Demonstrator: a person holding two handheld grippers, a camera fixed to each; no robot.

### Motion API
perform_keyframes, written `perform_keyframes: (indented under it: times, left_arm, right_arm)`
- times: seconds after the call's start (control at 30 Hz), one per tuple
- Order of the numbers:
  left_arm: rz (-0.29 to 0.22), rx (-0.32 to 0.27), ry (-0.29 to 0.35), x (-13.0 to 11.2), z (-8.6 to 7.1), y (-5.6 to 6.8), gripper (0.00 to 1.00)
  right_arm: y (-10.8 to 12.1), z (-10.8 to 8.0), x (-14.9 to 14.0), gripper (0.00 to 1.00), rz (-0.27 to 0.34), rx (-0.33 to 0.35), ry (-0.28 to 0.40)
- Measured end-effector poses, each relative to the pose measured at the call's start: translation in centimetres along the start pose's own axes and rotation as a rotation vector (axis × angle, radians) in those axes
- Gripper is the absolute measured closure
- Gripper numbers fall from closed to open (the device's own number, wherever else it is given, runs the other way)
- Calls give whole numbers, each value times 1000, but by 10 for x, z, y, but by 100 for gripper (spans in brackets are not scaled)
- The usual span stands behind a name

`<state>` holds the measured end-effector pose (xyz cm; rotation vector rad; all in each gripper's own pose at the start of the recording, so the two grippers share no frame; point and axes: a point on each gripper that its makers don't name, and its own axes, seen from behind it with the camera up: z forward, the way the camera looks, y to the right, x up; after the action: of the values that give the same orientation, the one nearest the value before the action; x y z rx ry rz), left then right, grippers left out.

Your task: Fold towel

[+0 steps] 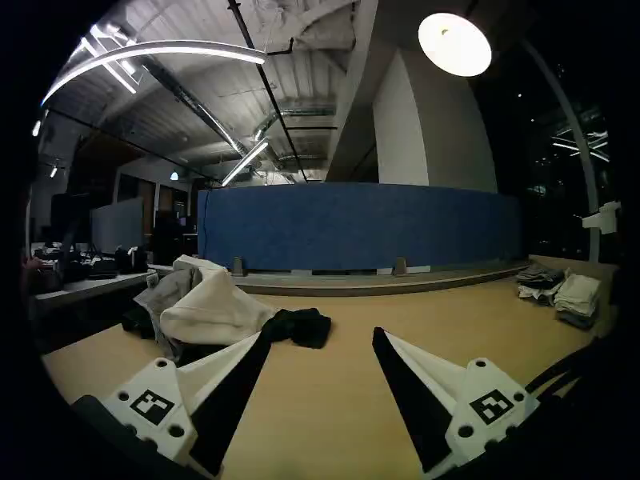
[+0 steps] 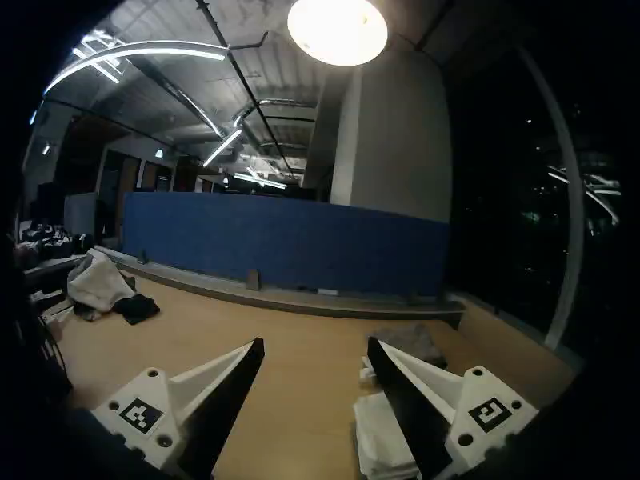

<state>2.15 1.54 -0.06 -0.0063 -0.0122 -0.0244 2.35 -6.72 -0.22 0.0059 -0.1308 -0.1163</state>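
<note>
Left tool [image 1: 320, 330] and right tool [image 2: 314, 340] gape wide, empty, over smooth wooden table [image 1: 336, 384] near crumpled towels [image 1: 204, 308].

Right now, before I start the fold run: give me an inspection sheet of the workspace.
Surface: light wooden table, bare between the tongs.
Job's things: heap of unfolded towels, cream and grey, at the left; black cloth touching it; folded towel stack at the right end; white folded towels by the right tongs' finger.
Clutter: bags and gear on the neighbouring desk.
Grippers: left tongs open, holding nothing; right tongs open, holding nothing.
Cables: dark cables at the lower right of the left gripper view.
Surroundings: blue partition behind the table; round ceiling lamp lit; dim room.
</note>
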Motion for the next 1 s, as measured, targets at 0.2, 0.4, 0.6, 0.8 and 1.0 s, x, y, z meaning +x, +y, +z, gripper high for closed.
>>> perform_keyframes:
  times: [0.2, 0.4, 0.6, 0.8, 1.0]
  left_arm:
    - [-3, 0, -1, -2, -1, -1, 6]
    - [3, 1, -3, 1, 0, 0, 5]
    - [4, 1, -4, 0, 0, -1, 4]
    - [4, 1, -4, 1, 1, -1, 4]
    - [5, 1, -4, 1, 1, -2, 4]
  right_arm:
    - [3, 1, 4, 0, 11, 4, 9]
    - [8, 0, 21, 0, 36, 11, 51]
    - [20, 1, 16, 0, 86, 13, 54]
    - [32, 2, 2, 0, 129, 18, 49]
    - [47, 0, -17, 0, 168, 5, 53]
